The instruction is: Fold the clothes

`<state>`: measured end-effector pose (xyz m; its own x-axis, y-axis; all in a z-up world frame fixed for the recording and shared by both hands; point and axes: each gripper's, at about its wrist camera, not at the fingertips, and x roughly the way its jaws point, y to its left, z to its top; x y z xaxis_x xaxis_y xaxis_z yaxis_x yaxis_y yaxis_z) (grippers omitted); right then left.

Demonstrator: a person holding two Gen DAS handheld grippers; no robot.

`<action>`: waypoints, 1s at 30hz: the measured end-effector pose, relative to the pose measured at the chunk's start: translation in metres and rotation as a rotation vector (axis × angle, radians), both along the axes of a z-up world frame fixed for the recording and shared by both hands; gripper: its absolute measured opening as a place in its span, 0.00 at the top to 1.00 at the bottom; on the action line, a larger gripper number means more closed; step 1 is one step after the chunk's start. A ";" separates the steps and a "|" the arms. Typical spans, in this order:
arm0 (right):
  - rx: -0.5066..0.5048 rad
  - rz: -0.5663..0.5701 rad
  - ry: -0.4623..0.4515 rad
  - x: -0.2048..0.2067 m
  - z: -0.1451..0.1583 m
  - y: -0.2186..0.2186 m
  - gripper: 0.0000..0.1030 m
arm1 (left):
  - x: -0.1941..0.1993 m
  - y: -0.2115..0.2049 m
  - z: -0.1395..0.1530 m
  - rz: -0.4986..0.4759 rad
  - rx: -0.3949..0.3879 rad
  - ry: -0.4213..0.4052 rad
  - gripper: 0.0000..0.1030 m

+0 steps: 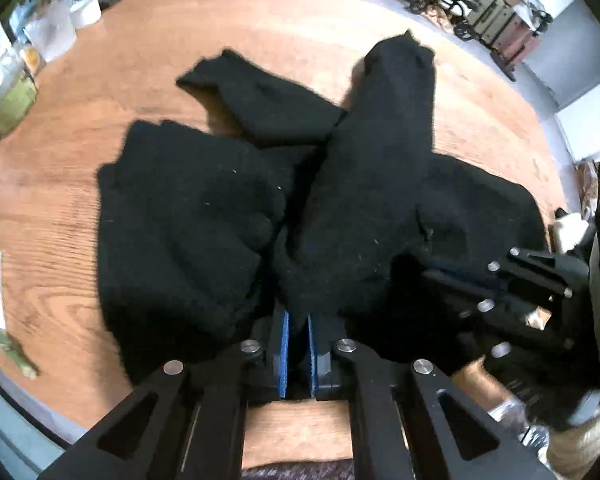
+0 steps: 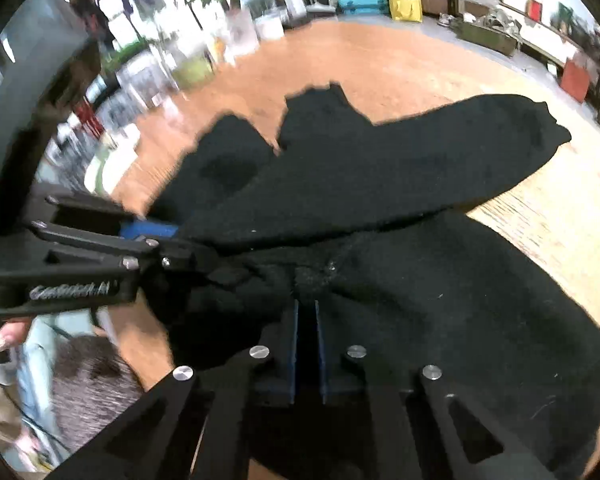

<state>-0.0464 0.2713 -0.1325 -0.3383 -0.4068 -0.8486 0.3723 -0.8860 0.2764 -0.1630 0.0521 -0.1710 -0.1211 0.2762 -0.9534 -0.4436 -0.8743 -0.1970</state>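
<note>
The round wooden bench (image 1: 80,208) with its orange-brown grain fills most of both views and carries the task's thing. A black knitted garment (image 1: 188,216) lies spread and rumpled across the middle of that bench, one long sleeve-like part (image 1: 391,120) reaching toward the far edge and a shorter flap (image 1: 260,100) folded out beside it. In the right wrist view the same garment (image 2: 439,300) bunches toward the lower middle, with the long part (image 2: 419,148) stretching off to the right.

The left gripper (image 1: 298,344) points steeply down at the near edge of the cloth; its jaws stand narrow, blue pads nearly together, pinching a fold of the black fabric. The right gripper (image 2: 307,344) is likewise closed to a thin gap on a gathered bunch of the garment. Each gripper shows in the other's view, close beside it at the same near hem.

A person's fingers (image 2: 10,334) wrap the left gripper's handle. Blurred boxes and containers (image 2: 188,32) crowd the bench's far side.
</note>
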 end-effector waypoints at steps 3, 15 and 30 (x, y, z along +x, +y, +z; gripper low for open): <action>-0.074 0.042 0.089 0.029 0.020 0.007 0.92 | 0.022 -0.020 0.016 -0.051 0.048 0.031 0.93; -0.174 0.071 -0.020 0.090 0.005 0.026 0.46 | 0.033 -0.045 -0.032 -0.021 -0.159 -0.036 0.73; 0.115 -0.592 -0.079 0.035 -0.004 0.265 0.54 | 0.072 0.148 -0.018 -0.304 -0.344 0.126 0.53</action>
<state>-0.0111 0.5363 -0.1365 -0.4133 -0.0731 -0.9076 -0.2105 -0.9621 0.1733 -0.0908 0.2002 -0.1886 -0.2043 -0.0124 -0.9788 -0.6916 -0.7058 0.1533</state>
